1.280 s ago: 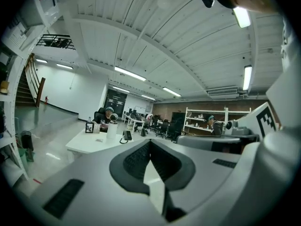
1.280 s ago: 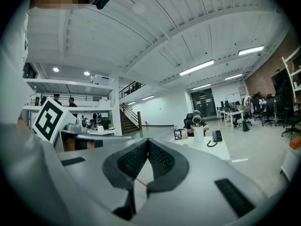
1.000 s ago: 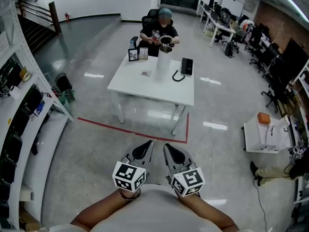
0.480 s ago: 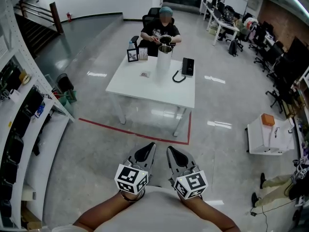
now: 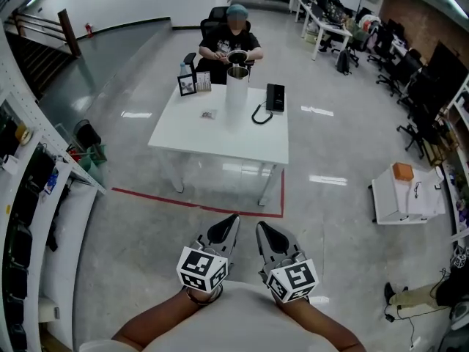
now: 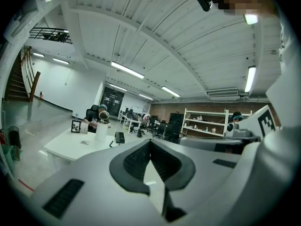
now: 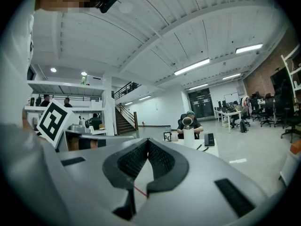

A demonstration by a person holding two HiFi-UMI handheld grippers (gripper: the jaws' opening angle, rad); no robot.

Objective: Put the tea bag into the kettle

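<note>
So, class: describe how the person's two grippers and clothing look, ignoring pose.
Both the left gripper and right gripper have smooth light-grey shells; their jaws are lined with black ridged pads. Each carries a white cube printed with black square markers. The person wears a pale top.

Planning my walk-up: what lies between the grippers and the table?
Bare floor, crossed by a red tape line just short of the table; the head view shows it.

Small shiny steel kettle (image 5: pixel 236 56) and small flat pale tea bag (image 5: pixel 208 114), far off at the white table (image 5: pixel 220 141)
The kettle is held up at the table's far edge, round mouth tilted nearward; the tea bag lies flat on the tabletop, left of and nearer than the kettle
</note>
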